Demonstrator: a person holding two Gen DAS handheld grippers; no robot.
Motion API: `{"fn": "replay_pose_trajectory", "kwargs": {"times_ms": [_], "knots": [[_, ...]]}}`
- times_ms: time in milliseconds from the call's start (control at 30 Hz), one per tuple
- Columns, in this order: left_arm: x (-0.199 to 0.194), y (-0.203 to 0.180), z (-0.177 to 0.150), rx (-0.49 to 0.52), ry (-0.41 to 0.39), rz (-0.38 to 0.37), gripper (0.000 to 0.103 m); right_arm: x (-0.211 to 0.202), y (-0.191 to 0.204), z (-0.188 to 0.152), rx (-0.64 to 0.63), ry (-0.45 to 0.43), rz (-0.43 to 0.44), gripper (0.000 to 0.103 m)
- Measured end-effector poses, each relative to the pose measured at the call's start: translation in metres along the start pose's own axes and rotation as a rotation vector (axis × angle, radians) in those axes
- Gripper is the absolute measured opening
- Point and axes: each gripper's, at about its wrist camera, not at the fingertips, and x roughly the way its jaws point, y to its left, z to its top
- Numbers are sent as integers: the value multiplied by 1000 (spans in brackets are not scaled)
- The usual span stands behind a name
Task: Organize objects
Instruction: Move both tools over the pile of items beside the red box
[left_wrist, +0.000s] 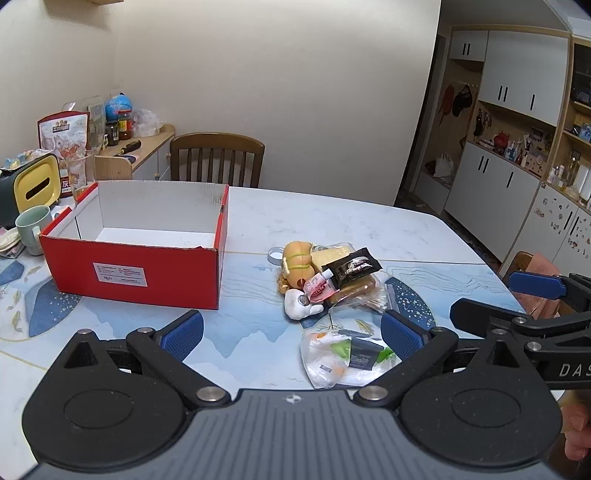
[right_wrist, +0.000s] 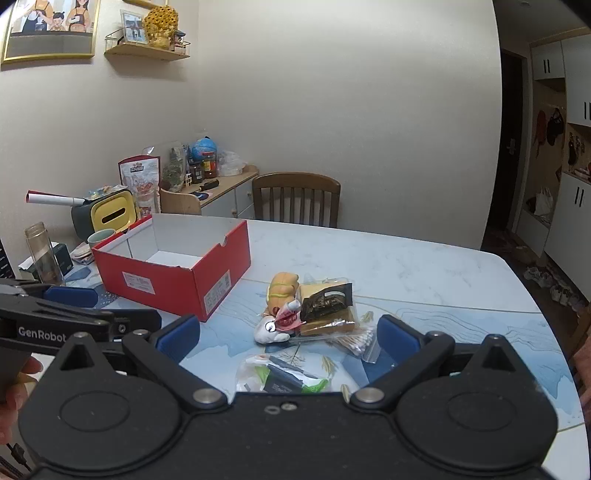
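An open red cardboard box (left_wrist: 133, 271) with a white, empty inside stands on the table at the left; it also shows in the right wrist view (right_wrist: 166, 284). A pile of small things lies to its right: a yellow-brown plush toy (left_wrist: 297, 264), a black packet (left_wrist: 351, 267), a white figurine (left_wrist: 299, 304), a bag of cotton swabs (right_wrist: 356, 341) and a clear bag of packets (left_wrist: 343, 356). My left gripper (left_wrist: 291, 334) is open and empty, just short of the clear bag. My right gripper (right_wrist: 288, 338) is open and empty, above the clear bag (right_wrist: 280, 376).
A green mug (left_wrist: 33, 229) and a yellow and dark tissue holder (left_wrist: 35, 182) stand left of the box. A clear bottle (right_wrist: 42, 251) stands at the table's left. A wooden chair (left_wrist: 216, 158) is behind the table. A sideboard (left_wrist: 142, 142) holds jars and bags.
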Motion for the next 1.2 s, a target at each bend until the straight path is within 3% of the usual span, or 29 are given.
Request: {"fn": "replay_pose_trajectory", "kwargs": {"times_ms": [633, 1200], "knots": [[23, 11, 11, 26, 19, -36, 103, 24, 6, 4, -9, 43, 12, 101], [91, 10, 38, 102, 63, -90, 103, 75, -3, -9, -78, 153, -12, 101]]}}
